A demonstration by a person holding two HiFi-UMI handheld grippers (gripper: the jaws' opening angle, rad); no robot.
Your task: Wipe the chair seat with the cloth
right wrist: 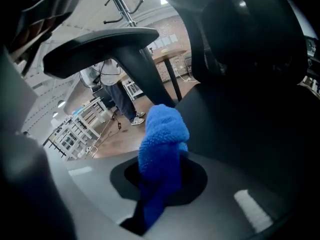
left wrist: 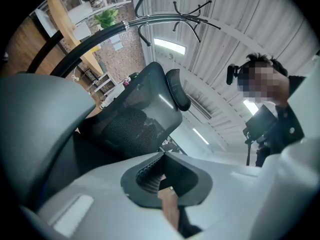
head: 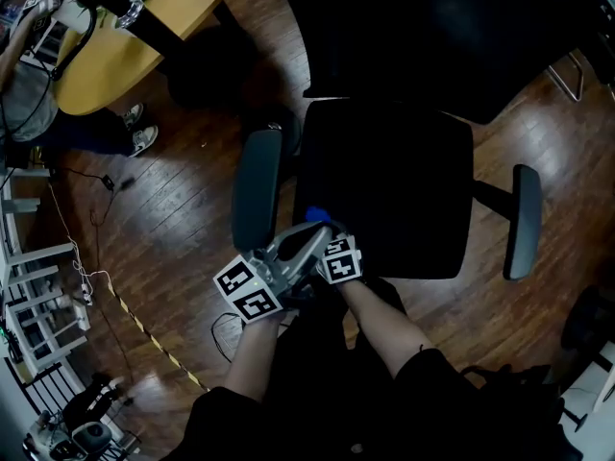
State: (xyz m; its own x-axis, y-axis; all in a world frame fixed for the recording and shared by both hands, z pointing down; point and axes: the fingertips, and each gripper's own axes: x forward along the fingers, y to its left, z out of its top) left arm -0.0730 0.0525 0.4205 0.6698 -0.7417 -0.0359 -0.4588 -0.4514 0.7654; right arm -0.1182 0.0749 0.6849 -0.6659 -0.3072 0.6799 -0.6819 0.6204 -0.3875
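The black chair seat (head: 384,190) fills the middle of the head view, with an armrest (head: 258,200) at its left and another (head: 526,221) at its right. A blue fluffy cloth (head: 315,215) lies at the seat's front left corner. My right gripper (head: 325,229) is shut on the cloth (right wrist: 161,144), which sticks up between the jaws (right wrist: 162,184) beside the dark seat (right wrist: 250,129). My left gripper (head: 300,246) is pressed close beside the right one. In its own view the left gripper (left wrist: 167,181) is shut and empty, pointing up at the mesh backrest (left wrist: 135,119).
A round wooden table (head: 144,27) stands at the back left, with a person (head: 24,94) beside it. Cables and striped tape (head: 144,329) run across the wood floor, and white racks (head: 29,286) line the left edge. A coat rack (left wrist: 190,14) rises behind the chair.
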